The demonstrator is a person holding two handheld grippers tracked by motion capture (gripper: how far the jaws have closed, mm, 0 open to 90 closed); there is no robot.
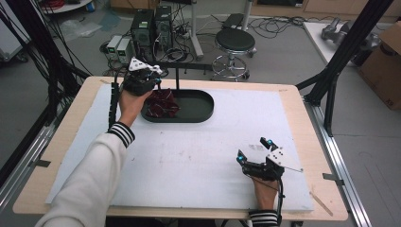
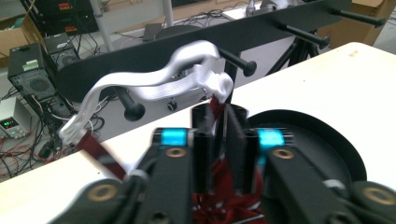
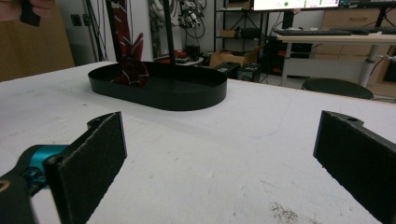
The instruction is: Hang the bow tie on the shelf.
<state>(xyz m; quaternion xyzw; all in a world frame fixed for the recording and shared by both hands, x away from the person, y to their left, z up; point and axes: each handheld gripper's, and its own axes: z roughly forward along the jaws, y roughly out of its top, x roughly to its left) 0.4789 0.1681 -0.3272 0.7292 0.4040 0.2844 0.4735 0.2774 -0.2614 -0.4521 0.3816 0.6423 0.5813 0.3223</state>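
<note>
The left gripper (image 2: 219,126) is clamped on a red cloth (image 1: 161,105), held low over the black tray (image 1: 201,111), likely so it can be laid inside. The right gripper (image 1: 255,149) is rested on the table (image 1: 198,156), jaws wide apart. The cloth's lower folds are hidden by the gripper body.

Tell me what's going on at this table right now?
A person works two handheld grippers. The left gripper is over the black oval tray, its jaws nearly together around a dark red patterned cloth that has a white strap on it; the strap is draped over a peg of the black rack above the tray. Whether the jaws press on the cloth is unclear. The right gripper rests on the white mat, jaws wide open and holding nothing.
</note>
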